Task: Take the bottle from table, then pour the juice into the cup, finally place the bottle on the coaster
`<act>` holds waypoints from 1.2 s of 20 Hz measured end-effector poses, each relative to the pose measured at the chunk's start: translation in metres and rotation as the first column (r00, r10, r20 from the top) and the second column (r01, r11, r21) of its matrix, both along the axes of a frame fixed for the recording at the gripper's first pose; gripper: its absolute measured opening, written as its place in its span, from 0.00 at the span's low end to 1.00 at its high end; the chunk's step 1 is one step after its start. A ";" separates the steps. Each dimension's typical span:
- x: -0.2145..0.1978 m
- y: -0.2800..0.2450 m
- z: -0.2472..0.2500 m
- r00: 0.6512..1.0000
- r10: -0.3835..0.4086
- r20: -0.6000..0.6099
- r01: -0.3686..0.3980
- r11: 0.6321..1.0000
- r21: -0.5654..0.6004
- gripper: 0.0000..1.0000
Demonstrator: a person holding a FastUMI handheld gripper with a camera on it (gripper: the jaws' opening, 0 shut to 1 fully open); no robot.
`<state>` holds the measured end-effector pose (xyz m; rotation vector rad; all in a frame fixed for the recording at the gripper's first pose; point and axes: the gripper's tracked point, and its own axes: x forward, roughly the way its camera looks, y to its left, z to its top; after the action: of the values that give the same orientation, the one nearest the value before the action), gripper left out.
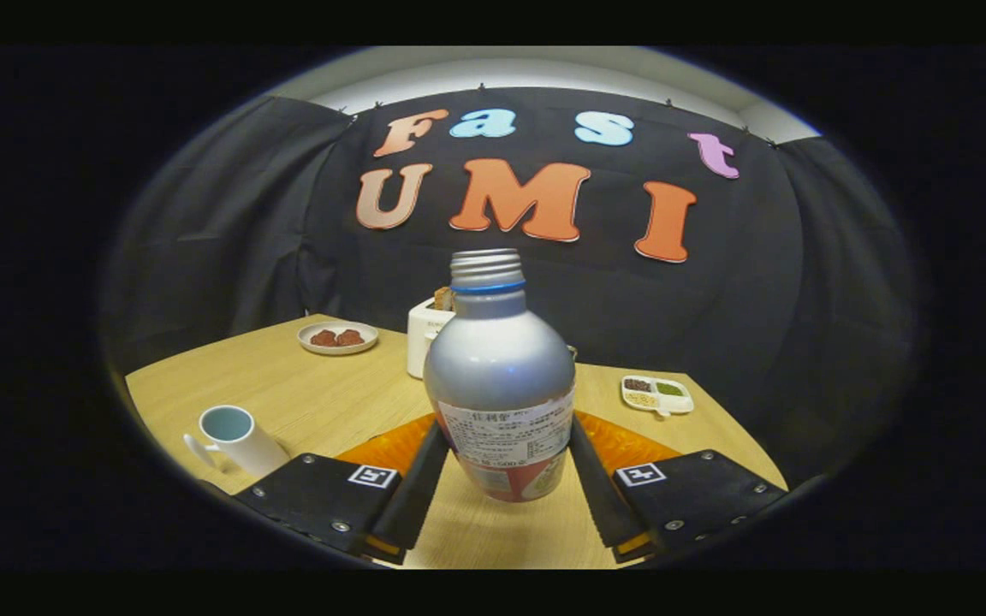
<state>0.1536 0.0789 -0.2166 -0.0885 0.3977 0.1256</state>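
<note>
Bottle (500, 376) upright between the two fingers of the gripper (500, 466), long axis vertical, cap off and threaded neck open at the top. Fingers narrowed onto its lower body, one against each flank at label height — looks like a firm hold from both sides, though true contact hard to confirm. Base seems just above the wooden table (305, 393), or resting on it; cannot tell which.

Cup (232, 436) to the near left, just beside the left finger, mouth up, handle turned to the near-left side. Next move, by judgement: a short carry left and a tilt of the neck toward that mouth, so the roll goes leftward.

Orange coaster (630, 445) flat on the table just behind the bottle, showing on both sides of it — close at hand for the final set-down.

Farther off: white toaster (424, 338) directly behind the bottle, plate (337, 337) at far left, small divided dish (657, 394) at far right. Open tabletop between cup and plate; near-left table edge just past the cup, so little room there.
</note>
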 end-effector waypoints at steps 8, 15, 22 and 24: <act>0.027 0.033 -0.029 0.999 0.037 -0.035 -0.030 0.985 0.169 0.78; 0.045 0.070 -0.057 0.996 0.079 -0.046 -0.064 0.965 0.255 0.78; 0.053 0.095 -0.087 0.990 0.112 -0.081 -0.088 0.962 0.258 0.79; 0.052 0.103 -0.093 0.988 0.126 -0.089 -0.099 0.961 0.259 0.79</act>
<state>0.2054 0.1821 -0.3092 0.1490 0.4786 0.2933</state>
